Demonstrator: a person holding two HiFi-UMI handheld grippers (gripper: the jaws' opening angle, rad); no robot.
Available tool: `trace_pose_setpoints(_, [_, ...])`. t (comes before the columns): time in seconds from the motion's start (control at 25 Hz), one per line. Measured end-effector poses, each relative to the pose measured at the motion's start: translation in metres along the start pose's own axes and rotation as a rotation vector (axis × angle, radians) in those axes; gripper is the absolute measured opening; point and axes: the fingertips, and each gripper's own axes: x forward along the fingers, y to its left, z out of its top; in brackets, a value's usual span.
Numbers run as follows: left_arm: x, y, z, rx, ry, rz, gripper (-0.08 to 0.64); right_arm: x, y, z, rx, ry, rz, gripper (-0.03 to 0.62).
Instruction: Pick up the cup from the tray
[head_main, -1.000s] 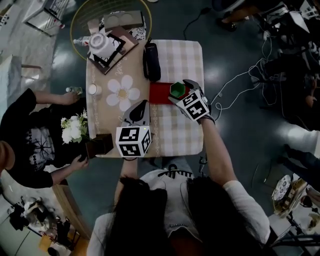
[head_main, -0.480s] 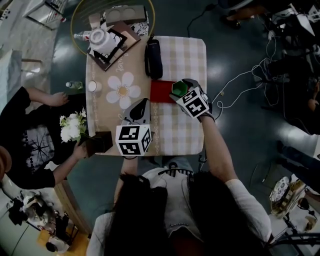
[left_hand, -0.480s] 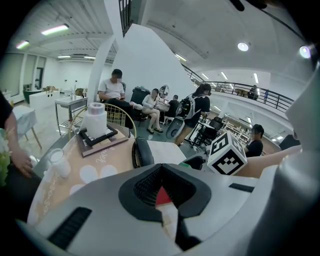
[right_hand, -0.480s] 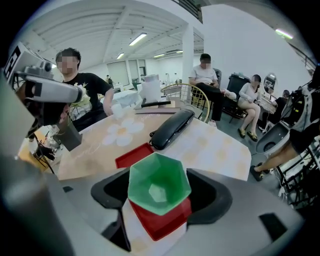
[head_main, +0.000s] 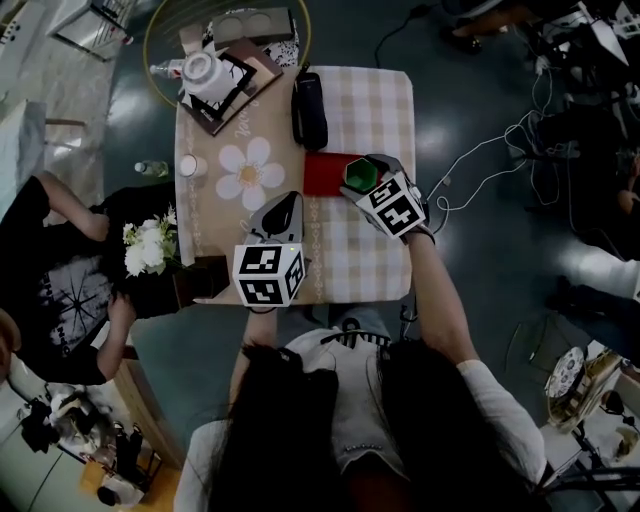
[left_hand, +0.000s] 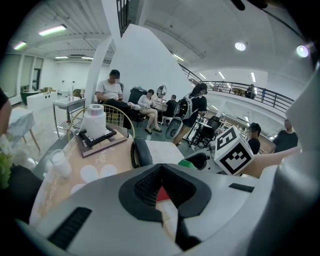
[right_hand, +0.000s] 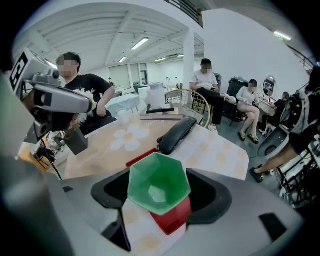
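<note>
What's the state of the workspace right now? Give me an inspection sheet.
Surface: table, checked cloth and daisy runner.
Job's things: green cup over the red tray.
Clutter: black case, white pot on a board, small glass, flowers.
Grippers: right gripper closed on the cup's sides; left gripper shut, empty, above the table's near half.
Cables: loose cables on the floor at right.
Surroundings: person in black at the table's left; seated people behind.
</note>
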Motion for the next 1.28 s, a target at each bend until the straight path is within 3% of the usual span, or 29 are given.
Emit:
trace_pose_setpoints(0.4, [-0.026,-0.012,-0.008,0.024,-0.029,-0.036,0.009,-0.025,0.044,-0.027,0.026,-0.002,-0.024,0.341])
trace_pose_setpoints(0.88, [-0.054,-0.022,-0.032,0.047,-0.036,-0.061,0.009,-0.016,0.091,-0.075,0.072,0.033,-0.021,0.341])
trace_pose_setpoints(1.28, [-0.062,-0.022,-0.034,0.059,-0.051,-0.073,0.009,-0.011,0.098,-0.079,-0.001,0.033,-0.047,0.342])
